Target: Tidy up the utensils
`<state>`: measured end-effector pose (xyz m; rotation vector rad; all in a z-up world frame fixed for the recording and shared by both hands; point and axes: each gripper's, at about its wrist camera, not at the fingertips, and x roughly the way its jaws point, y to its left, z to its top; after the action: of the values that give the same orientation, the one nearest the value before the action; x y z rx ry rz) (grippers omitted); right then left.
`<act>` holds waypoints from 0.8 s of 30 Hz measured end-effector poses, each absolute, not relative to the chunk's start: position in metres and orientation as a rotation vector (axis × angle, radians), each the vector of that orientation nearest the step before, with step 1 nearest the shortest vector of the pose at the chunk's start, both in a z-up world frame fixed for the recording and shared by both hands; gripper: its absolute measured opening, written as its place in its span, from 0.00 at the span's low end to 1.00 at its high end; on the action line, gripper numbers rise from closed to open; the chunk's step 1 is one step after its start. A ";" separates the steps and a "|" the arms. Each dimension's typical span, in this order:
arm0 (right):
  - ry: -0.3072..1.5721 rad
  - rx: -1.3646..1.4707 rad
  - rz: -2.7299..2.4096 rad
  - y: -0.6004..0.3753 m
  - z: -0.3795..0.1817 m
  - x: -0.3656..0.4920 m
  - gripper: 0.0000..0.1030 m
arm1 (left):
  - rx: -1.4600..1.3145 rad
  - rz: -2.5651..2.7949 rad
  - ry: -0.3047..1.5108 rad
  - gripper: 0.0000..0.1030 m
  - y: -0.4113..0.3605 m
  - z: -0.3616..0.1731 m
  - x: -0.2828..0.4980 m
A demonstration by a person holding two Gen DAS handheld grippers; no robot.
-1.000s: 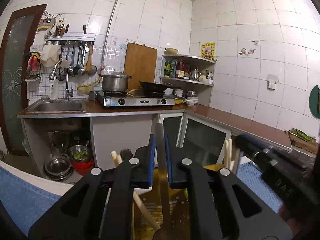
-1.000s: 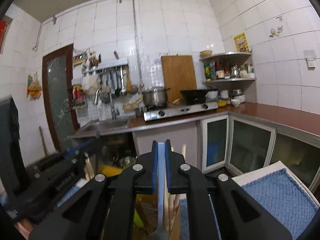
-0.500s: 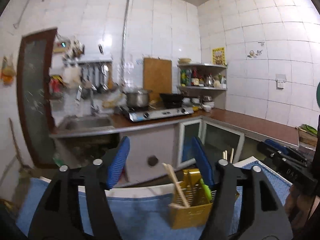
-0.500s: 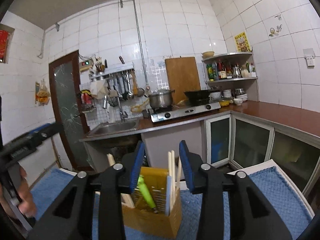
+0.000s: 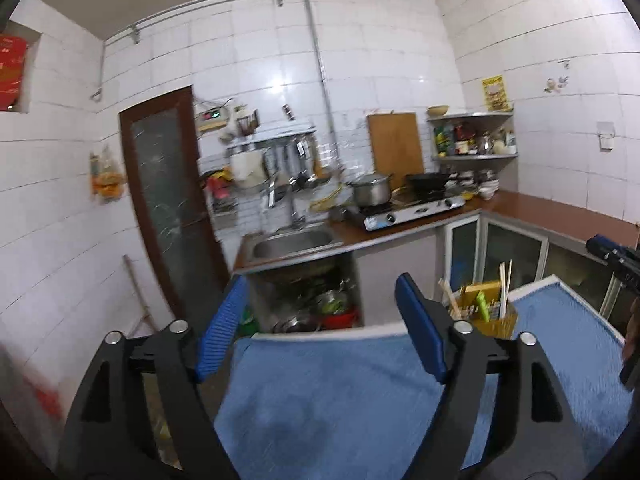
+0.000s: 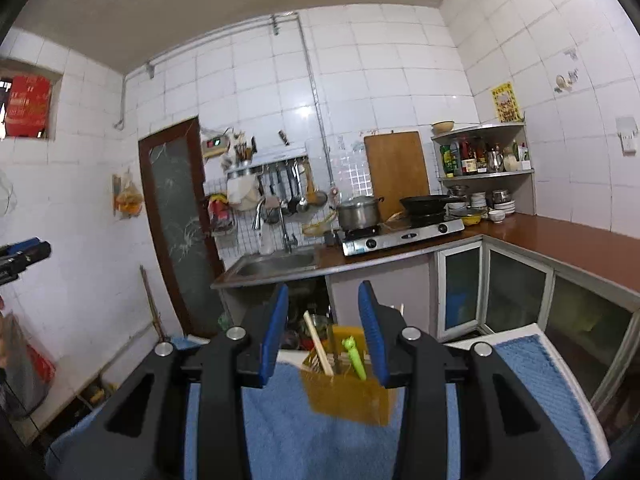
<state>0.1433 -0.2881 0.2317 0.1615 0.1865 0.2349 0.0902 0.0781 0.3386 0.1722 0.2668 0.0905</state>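
No text or label can be read.

Steel pot (image 6: pixel 357 212) on stove (image 6: pixel 402 234) beside sink (image 6: pixel 276 263).

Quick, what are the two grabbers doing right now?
Left gripper: open, holding nothing, jaws just opened wider.
Right gripper: open, holding nothing, jaws just opened.

A home kitchen: white-tiled walls, a steel sink (image 6: pixel 276 264) at 12 o'clock, a gas stove (image 6: pixel 404 234) with a pot (image 6: pixel 358 212) at 1 o'clock, a condiment shelf (image 6: pixel 486 174) at 2 o'clock.
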 end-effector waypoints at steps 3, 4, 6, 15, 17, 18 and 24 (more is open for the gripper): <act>0.216 0.132 0.225 -0.281 0.225 0.110 0.43 | 0.173 0.137 0.274 0.85 0.090 0.315 0.052; 0.226 0.123 0.221 -0.279 0.220 0.100 0.43 | 0.160 0.134 0.280 0.87 0.092 0.307 0.047; 0.250 0.117 0.205 -0.276 0.207 0.081 0.43 | 0.094 0.095 0.321 0.87 0.096 0.276 0.034; 0.274 0.058 0.042 -0.253 0.123 0.011 0.57 | 0.032 -0.028 0.359 0.93 0.035 0.144 0.025; 0.297 0.064 0.013 -0.251 0.099 0.006 0.62 | 0.024 -0.083 0.382 0.93 0.017 0.120 0.029; 0.306 0.068 0.006 -0.253 0.091 0.007 0.64 | 0.033 -0.090 0.375 0.94 0.012 0.111 0.030; 0.346 0.133 -0.020 -0.267 0.047 0.024 0.70 | 0.083 -0.068 0.319 0.95 -0.012 0.080 0.033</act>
<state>0.0242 -0.2670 0.0468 0.1327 0.3460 -0.0200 0.0328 -0.0123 0.0804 0.0831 0.3188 -0.0683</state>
